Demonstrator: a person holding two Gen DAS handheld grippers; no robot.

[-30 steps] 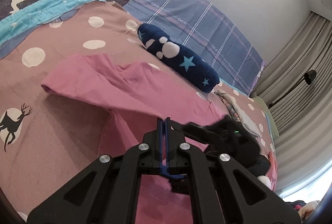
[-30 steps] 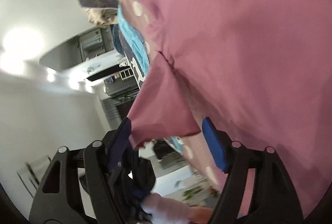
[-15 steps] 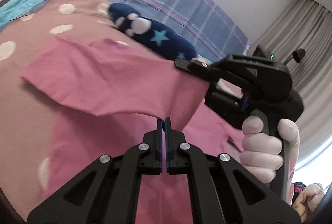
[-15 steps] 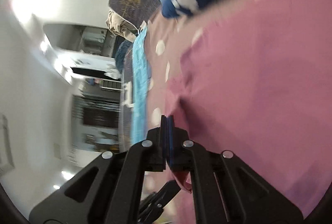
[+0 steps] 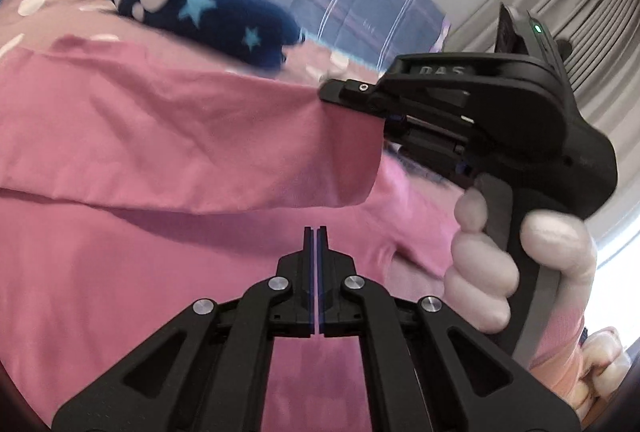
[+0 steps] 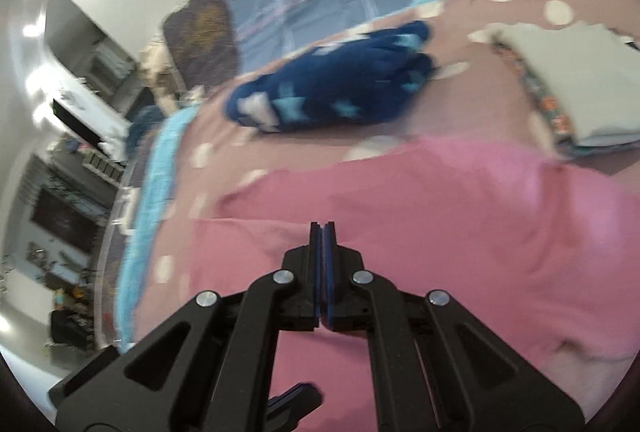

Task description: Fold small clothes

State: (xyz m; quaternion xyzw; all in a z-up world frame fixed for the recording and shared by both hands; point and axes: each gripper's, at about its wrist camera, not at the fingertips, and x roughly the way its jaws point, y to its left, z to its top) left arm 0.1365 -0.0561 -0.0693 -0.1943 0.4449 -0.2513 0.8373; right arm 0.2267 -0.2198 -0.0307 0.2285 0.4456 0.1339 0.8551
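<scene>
Right gripper [image 6: 322, 228], wide open a second ago, now being held clamped on the pink cotton garment [image 5: 180, 135], left gripper [image 5: 315, 232] likewise clamped on its fabric, fold being carried over.

One pink garment [image 5: 168, 135] lies spread on the bed [image 6: 460, 119]; one navy star-patterned soft item [image 5: 208, 19] sits beyond it; one folded grey-and-patterned stack [image 6: 568, 87] rests toward the bed's right edge; two grippers, left gripper [image 5: 315, 232] and right gripper [image 6: 322, 228]; one gloved hand [image 5: 516, 264]
</scene>
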